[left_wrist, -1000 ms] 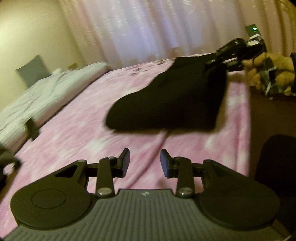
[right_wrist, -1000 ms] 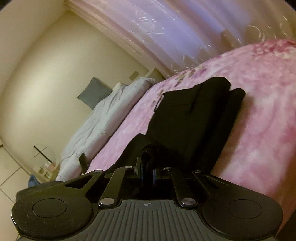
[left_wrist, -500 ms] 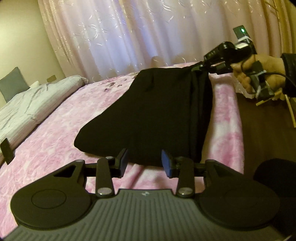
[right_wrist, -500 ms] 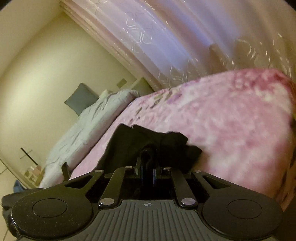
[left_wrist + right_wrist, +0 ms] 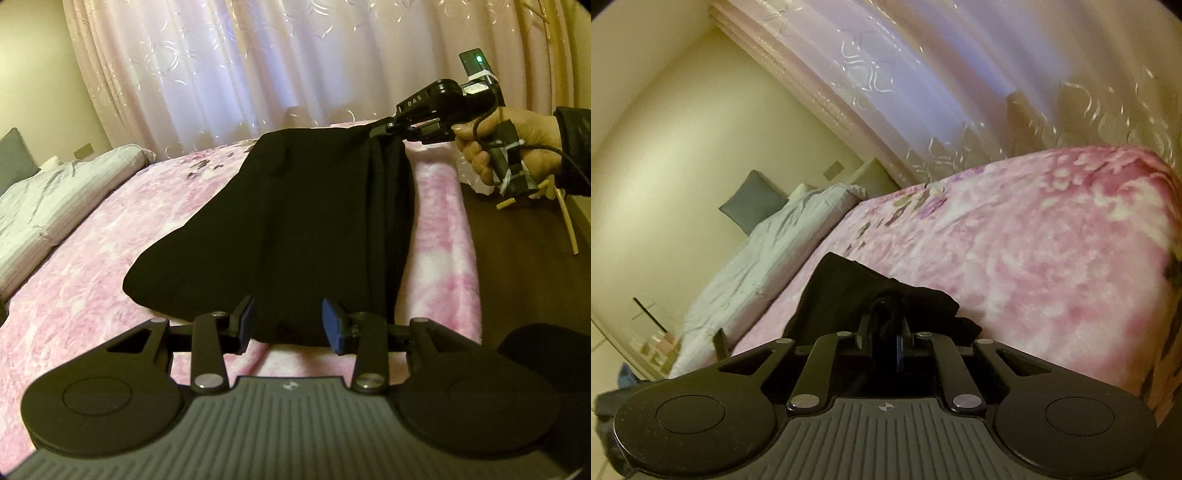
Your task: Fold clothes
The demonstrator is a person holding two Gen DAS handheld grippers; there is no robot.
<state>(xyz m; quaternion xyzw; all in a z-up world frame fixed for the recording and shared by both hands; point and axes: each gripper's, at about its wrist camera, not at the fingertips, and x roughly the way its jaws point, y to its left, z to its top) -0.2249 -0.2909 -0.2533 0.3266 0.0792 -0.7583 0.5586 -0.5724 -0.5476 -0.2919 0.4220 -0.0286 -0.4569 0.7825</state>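
Garment on the bed, a gripper at each end

The garment [image 5: 280, 229] lies on the blanket [image 5: 81, 280] near the bed's right edge, its far corner lifted off the surface — pinched between the closed fingers of the right gripper [image 5: 384, 129], which a hand [image 5: 517, 144] holds out beyond the bed's right side. The left gripper [image 5: 288, 325] sits at the garment's near edge, jaws apart on either side of the hem. A pillow [image 5: 55, 192] lies far left; curtains [image 5: 258, 66] hang behind the bed.
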